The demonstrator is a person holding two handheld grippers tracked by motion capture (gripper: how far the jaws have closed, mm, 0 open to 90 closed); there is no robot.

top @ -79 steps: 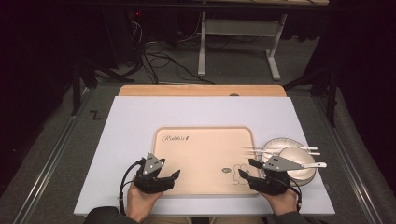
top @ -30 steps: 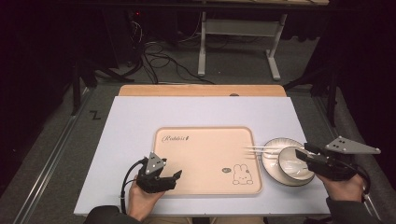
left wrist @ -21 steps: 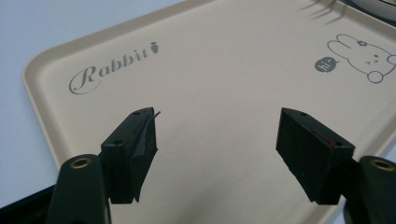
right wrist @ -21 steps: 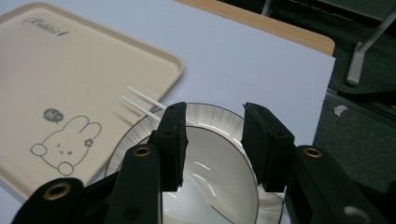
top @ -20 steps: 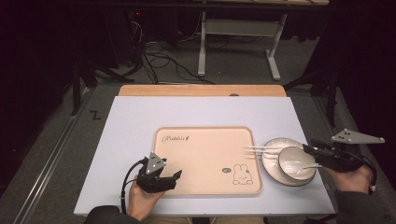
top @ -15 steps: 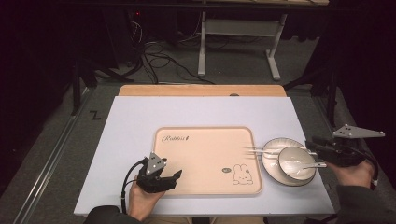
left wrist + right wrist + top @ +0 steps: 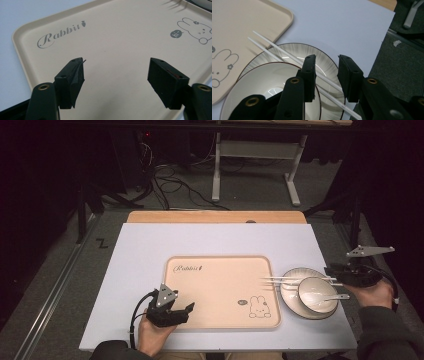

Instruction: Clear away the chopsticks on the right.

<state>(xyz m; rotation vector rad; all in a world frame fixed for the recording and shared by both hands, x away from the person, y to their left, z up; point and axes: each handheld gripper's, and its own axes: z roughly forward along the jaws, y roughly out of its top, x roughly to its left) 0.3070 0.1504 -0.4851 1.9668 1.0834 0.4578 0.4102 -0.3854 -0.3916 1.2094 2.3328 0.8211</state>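
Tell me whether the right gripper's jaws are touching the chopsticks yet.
Cannot tell. In the right gripper view the right gripper has its jaws, which have just been closing, astride the chopsticks, which pass behind one jaw; neither contact nor a gap shows plainly.

Table (image 7: 150, 250): pale lavender-white top, a strip of bare wood (image 7: 215, 216) showing along its far edge. Floor (image 7: 60, 290): grey carpet, a metal rail (image 7: 55, 295) running diagonally along the left of the table. Beyond the table: white metal frame (image 7: 250, 155) on two splayed feet; loose black cables (image 7: 170, 180) lay tangled on the floor beside it. Surroundings were dark; light fell chiefly on the table top.
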